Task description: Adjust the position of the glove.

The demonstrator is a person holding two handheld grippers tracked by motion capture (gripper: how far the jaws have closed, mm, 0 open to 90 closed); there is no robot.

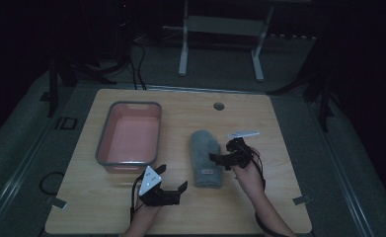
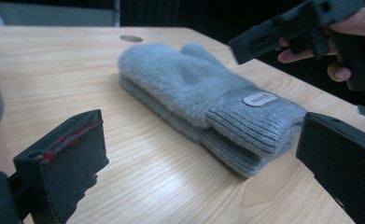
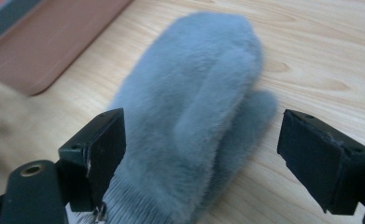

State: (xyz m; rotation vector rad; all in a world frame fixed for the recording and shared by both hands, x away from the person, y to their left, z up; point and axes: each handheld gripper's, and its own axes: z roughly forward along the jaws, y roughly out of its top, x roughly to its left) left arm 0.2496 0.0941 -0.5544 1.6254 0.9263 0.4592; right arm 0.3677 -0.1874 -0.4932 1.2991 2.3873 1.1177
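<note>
A pair of fluffy grey mittens lies stacked on the wooden table, cuffs toward me, with a small label on the top cuff. My left gripper stands open low over the table, left of the cuffs and apart from them; its jaws frame the cuff end in the left gripper view. My right gripper is open at the mittens' right side, over the cuff half. In the right gripper view its jaws stand on either side of the top mitten, with nothing held. The right gripper also shows beyond the mittens.
A pink tray with a grey rim stands left of the mittens, with nothing in it. A cable hole sits near the table's far edge. Beyond the table stands a white metal frame on a dark floor.
</note>
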